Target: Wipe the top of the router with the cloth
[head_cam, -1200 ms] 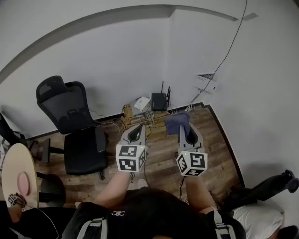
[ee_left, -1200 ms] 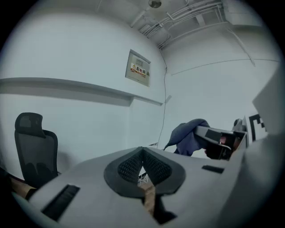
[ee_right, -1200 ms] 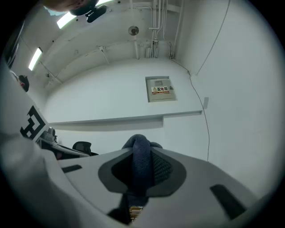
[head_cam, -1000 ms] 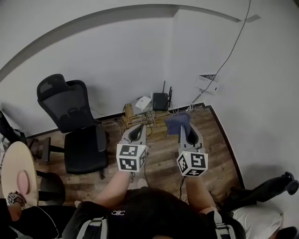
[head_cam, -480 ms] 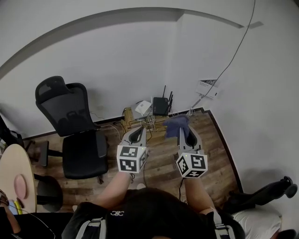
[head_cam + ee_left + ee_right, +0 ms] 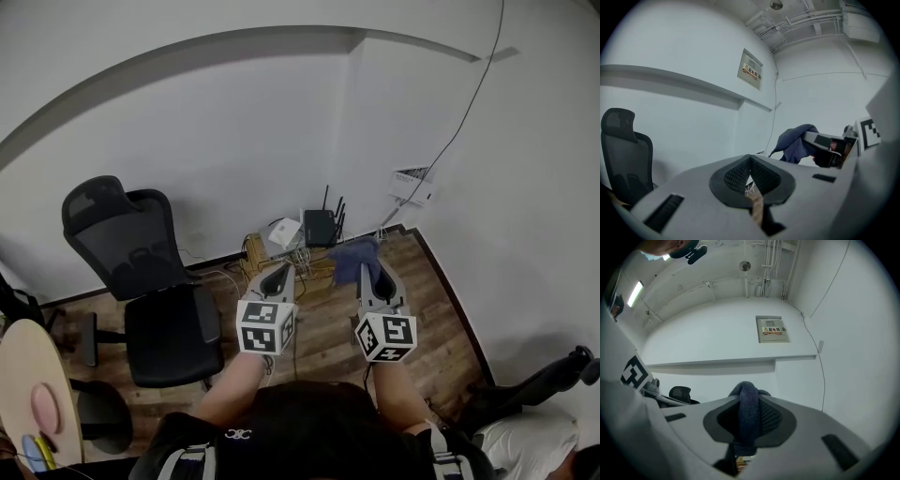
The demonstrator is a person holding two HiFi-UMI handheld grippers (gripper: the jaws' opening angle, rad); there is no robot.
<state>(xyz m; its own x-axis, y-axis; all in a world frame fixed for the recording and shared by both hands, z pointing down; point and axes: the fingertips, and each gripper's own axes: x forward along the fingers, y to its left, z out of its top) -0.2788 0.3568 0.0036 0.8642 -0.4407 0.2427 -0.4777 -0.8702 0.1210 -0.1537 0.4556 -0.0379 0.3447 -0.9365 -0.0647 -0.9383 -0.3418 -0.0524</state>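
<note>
A black router (image 6: pixel 319 228) with upright antennas stands on a low wooden stand (image 6: pixel 260 249) against the wall, in the head view. My right gripper (image 6: pixel 367 260) is shut on a dark blue cloth (image 6: pixel 354 254), held up in the air short of the router. The same cloth (image 6: pixel 748 416) fills the jaws in the right gripper view and bulges above them. My left gripper (image 6: pixel 278 268) hangs beside it with its pads (image 6: pixel 737 175) closed together and nothing between them. From the left gripper view the cloth (image 6: pixel 797 143) shows at the right.
A black office chair (image 6: pixel 150 281) stands at the left on the wood floor. A white box (image 6: pixel 282 232) and tangled cables (image 6: pixel 302 248) lie beside the router. A wall socket box (image 6: pixel 411 185) with a cable running up sits at the right. A round table (image 6: pixel 28 389) edge shows bottom left.
Both grippers have stayed side by side with the cloth still held. The head view has shifted slightly; the chair and router sit a little lower and the grippers look a bit closer to the router.
</note>
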